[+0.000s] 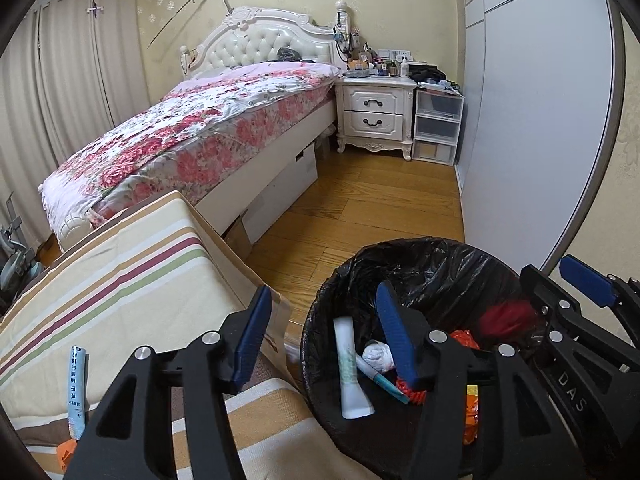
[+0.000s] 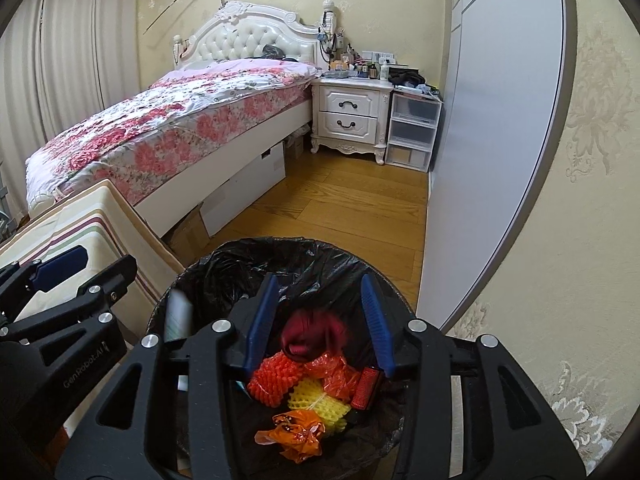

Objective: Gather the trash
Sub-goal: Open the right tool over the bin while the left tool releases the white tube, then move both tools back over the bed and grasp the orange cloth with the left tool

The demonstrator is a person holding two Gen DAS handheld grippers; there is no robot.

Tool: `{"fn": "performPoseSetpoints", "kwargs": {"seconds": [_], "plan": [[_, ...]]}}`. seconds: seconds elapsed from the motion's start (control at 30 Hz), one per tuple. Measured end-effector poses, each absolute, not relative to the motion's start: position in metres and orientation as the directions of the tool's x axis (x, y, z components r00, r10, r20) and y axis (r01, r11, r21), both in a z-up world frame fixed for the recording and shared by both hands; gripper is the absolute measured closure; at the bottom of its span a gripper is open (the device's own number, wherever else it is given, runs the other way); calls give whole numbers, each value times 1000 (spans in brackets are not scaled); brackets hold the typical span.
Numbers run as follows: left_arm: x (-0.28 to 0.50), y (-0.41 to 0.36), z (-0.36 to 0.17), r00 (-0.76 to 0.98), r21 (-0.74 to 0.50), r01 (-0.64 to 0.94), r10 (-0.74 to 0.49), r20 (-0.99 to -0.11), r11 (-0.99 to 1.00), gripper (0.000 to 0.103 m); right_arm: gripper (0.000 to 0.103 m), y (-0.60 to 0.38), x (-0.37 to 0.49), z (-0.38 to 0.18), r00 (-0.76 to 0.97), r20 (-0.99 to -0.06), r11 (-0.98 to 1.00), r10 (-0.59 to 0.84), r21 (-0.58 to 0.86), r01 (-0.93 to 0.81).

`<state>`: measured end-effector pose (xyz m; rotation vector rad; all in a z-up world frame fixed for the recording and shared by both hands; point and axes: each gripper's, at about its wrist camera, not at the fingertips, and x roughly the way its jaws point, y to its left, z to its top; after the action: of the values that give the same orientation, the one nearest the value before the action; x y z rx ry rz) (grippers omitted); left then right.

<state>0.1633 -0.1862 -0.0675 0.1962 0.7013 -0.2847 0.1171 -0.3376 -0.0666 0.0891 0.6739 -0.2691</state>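
Observation:
A trash bin with a black liner (image 1: 432,264) (image 2: 280,256) stands on the wood floor. It holds a white tube (image 1: 350,372), a crumpled tissue (image 1: 376,354), a dark red cloth (image 2: 310,334), orange foam net (image 2: 272,380), yellow foam net (image 2: 316,404) and an orange wrapper (image 2: 296,434). My left gripper (image 1: 324,300) is open and empty, straddling the bin's left rim. My right gripper (image 2: 320,284) is open and empty above the bin. A blue-white wrapper (image 1: 77,390) lies on the striped cushion (image 1: 120,288).
A bed with a floral cover (image 1: 200,128) stands behind the cushion. A white nightstand (image 1: 374,114) and plastic drawers (image 1: 436,128) stand at the far wall. A grey wardrobe door (image 1: 540,120) runs along the right. An orange scrap (image 1: 66,454) lies at the cushion's near edge.

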Motion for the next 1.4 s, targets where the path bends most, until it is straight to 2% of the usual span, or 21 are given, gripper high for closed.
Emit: {"fn": "performPoseSetpoints", "kwargs": {"seconds": [0.07, 0.17, 0.27, 0.57, 0.93, 1.4], "plan": [[163, -185, -68, 729, 89, 318, -183, -659, 944, 41, 53, -339, 116, -66, 747, -625, 959, -224, -6, 283], [162, -184, -67, 736, 94, 311, -177, -654, 946, 34, 50, -340, 114, -65, 749, -621, 957, -232, -5, 292], [161, -181, -64, 737, 90, 305, -176, -653, 948, 33, 42, -341, 112, -63, 751, -616, 954, -239, -7, 298], [150, -167, -56, 765, 115, 270, -140, -629, 956, 29, 33, -336, 103, -55, 759, -607, 956, -235, -2, 295], [124, -112, -51, 770, 118, 193, -76, -633, 974, 28, 32, -310, 86, -56, 756, -634, 968, -162, 45, 245], [91, -6, -66, 745, 116, 11, 69, -664, 993, 28, 32, -221, 69, -62, 746, -666, 998, -11, 39, 49]]}}
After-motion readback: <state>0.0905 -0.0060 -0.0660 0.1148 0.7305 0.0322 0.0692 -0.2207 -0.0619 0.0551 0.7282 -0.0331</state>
